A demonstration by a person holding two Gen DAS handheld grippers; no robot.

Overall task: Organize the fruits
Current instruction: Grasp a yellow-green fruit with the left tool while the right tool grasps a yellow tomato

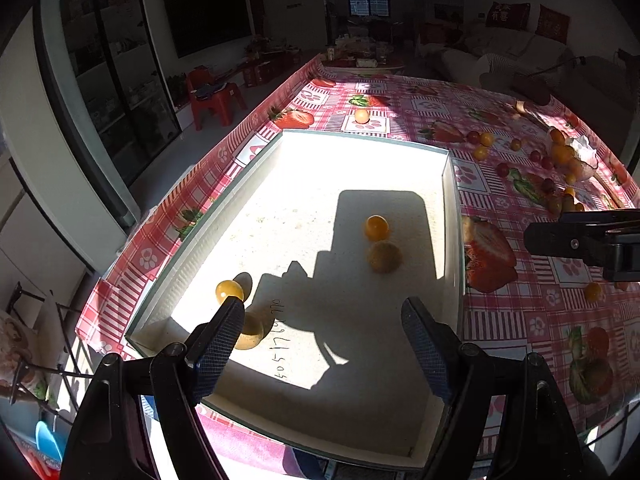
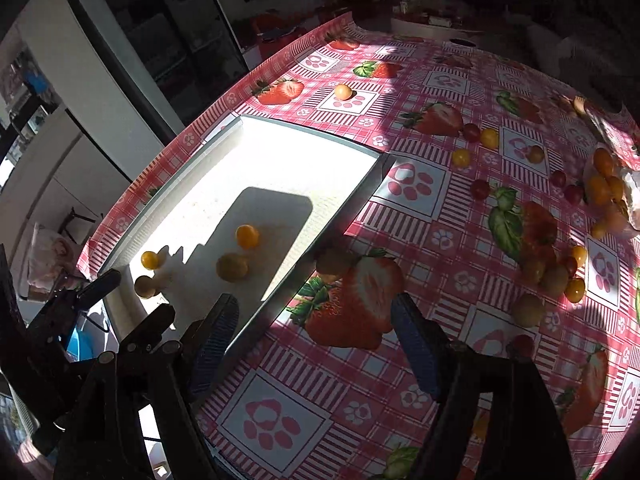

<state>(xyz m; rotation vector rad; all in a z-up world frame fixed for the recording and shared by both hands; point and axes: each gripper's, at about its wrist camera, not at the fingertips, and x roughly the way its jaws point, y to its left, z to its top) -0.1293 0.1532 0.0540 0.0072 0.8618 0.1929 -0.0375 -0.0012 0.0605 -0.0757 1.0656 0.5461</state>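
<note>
A white shallow tray (image 1: 450, 208) (image 2: 352, 200) lies on the strawberry tablecloth. Inside it are several yellow-orange cherry tomatoes: one in the middle (image 1: 376, 227) (image 2: 247, 236), a duller one beside it (image 1: 384, 256) (image 2: 232, 267), and two near the left wall (image 1: 229, 291) (image 2: 149, 260). My left gripper (image 1: 324, 320) is open and empty above the tray's near end. My right gripper (image 2: 312, 316) is open and empty over the cloth just right of the tray. Several red and yellow tomatoes (image 2: 480, 189) (image 1: 481, 153) lie scattered at the right.
One orange tomato (image 1: 361, 115) (image 2: 343, 91) sits beyond the tray's far edge. A pale wrapper or bowl with tomatoes (image 2: 606, 184) (image 1: 584, 152) is at the far right. The table edge (image 1: 160, 216) drops off to the left.
</note>
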